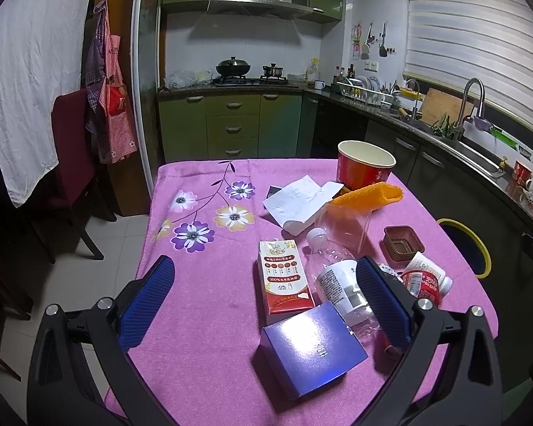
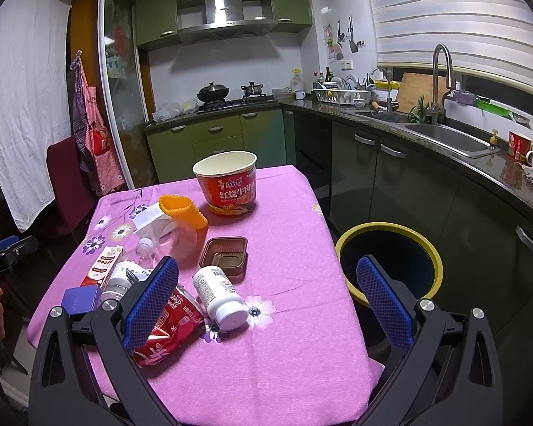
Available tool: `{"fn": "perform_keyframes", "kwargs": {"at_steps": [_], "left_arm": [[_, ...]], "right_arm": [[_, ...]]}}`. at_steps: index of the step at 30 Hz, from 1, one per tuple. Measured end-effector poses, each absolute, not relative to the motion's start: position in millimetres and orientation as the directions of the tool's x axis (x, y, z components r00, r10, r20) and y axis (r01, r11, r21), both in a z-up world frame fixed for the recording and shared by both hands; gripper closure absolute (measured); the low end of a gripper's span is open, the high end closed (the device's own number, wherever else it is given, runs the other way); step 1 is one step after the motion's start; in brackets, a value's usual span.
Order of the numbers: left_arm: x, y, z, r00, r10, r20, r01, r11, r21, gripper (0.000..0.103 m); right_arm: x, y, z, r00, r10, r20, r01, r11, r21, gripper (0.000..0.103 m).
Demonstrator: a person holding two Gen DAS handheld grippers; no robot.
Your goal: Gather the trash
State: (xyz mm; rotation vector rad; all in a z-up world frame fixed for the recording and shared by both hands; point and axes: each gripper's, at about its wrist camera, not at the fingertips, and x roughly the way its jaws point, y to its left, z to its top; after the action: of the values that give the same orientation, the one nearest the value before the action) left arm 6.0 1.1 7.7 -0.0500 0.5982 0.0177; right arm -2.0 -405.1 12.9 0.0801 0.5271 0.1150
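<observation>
Trash lies on a pink flowered tablecloth (image 1: 195,319): a blue box (image 1: 311,348), a red-white carton (image 1: 284,277), a clear plastic bottle (image 1: 337,277), a white pill bottle (image 2: 218,296), a crushed red can (image 2: 167,333), a brown tray (image 2: 225,254), an orange cup (image 2: 183,209), white tissue (image 1: 298,198) and a red noodle bowl (image 2: 231,186). My left gripper (image 1: 264,298) is open and empty above the carton and blue box. My right gripper (image 2: 266,298) is open and empty above the pill bottle. A yellow-rimmed bin (image 2: 387,259) stands right of the table.
A clear plastic container (image 1: 344,227) lies by the orange cup. A dark red chair (image 1: 71,163) stands left of the table. Green cabinets and a counter with a sink (image 2: 451,138) run along the right. The other gripper's handle (image 2: 3,259) shows at the left edge.
</observation>
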Motion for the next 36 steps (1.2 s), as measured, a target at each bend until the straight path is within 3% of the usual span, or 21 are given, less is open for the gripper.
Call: {"fn": "perform_keyframes", "kwargs": {"at_steps": [36], "left_arm": [[6.6,-3.6,-1.4,0.812,-0.007,-0.583,-0.024,0.999,-0.045,0.006]], "right_arm": [[-0.8,-407.1,9.5,0.853,0.129,-0.506,-0.086,0.990,0.108,0.004]]}}
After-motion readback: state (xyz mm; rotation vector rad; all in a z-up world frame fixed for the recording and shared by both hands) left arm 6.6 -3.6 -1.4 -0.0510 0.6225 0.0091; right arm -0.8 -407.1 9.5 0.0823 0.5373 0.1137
